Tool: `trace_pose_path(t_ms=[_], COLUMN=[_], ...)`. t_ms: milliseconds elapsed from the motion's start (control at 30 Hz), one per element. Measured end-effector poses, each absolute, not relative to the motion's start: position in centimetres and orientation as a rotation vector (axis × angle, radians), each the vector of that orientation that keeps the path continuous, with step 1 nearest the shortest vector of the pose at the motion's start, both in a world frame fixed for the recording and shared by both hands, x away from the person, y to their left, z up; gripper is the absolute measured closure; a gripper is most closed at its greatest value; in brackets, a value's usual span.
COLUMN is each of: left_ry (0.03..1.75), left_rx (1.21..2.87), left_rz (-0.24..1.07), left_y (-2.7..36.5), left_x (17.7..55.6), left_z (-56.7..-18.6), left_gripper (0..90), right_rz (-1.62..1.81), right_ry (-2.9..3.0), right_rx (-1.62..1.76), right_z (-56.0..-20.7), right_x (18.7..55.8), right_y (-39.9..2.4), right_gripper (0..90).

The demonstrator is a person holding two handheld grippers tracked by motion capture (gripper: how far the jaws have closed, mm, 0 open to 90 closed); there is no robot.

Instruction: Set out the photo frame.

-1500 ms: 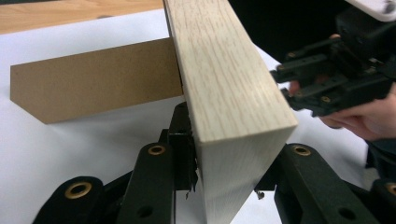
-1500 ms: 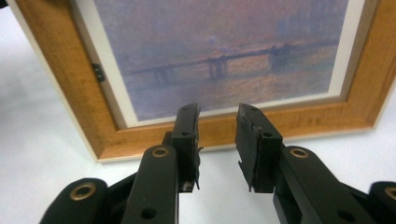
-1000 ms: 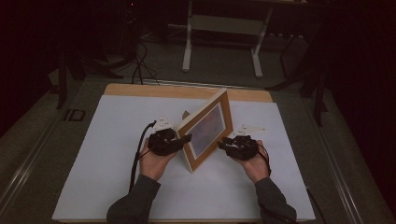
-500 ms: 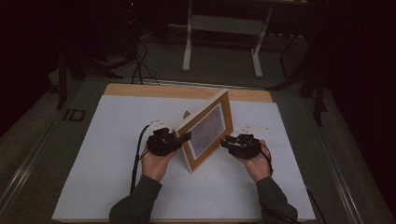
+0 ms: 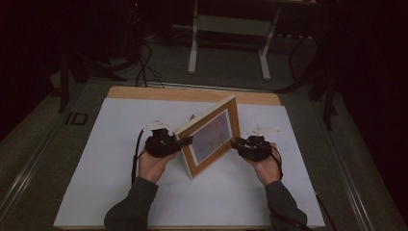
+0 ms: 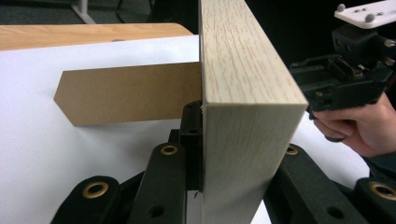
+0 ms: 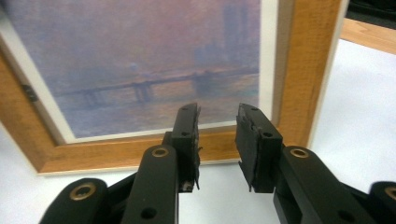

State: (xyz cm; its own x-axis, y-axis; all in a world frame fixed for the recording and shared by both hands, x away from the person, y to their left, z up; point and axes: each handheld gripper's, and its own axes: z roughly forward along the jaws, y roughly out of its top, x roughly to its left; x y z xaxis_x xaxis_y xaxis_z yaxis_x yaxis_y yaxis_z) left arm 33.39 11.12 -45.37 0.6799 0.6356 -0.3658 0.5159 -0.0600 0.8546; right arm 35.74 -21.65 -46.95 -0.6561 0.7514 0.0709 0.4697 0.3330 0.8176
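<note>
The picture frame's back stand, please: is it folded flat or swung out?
Swung out: the brown stand juts sideways from the frame over the white table.

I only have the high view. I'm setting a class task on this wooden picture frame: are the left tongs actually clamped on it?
Observer: Yes. The left gripper view shows the left tongs shut on the frame's edge.
Operator: Is anything behind the frame?
Observer: A brown stand flap sticks out from its back above the white sheet.
Operator: And the right tongs?
Observer: The right tongs are open, facing a hazy bridge picture, gripping nothing.
</note>
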Motion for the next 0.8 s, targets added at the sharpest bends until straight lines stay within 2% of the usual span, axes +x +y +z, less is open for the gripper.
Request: trace_pose_path(t_ms=[367,533,567,667,700,800], left_ry=[0.883,0.87,0.86,0.855,0.848,0.843], left_rx=[1.737,1.751,1.759,1.769,1.786,1.8], left_rz=[0.05,0.035,0.024,0.019,0.013,0.009], left_y=[12.4,12.6,12.8,12.8,13.0,13.2], left_x=[34.0,34.2,34.4,34.5,34.6,34.8], left_z=[-45.4,-45.4,-45.3,-45.3,-45.2,-45.1], left_gripper=[76.1,76.1,76.2,76.2,76.2,76.2], right_rz=[1.222,1.216,1.22,1.219,1.211,1.218], right_ry=[2.271,2.265,2.267,2.271,2.268,2.238], right_rx=[1.117,1.134,1.134,1.131,1.11,1.134], right_z=[-46.8,-46.7,-46.7,-46.6,-46.5,-46.2], right_x=[36.6,37.1,37.4,37.5,37.8,38.2], right_y=[-22.3,-22.6,-22.7,-22.7,-22.6,-22.7], right_gripper=[78.2,76.9,71.7,69.1,60.0,54.1])
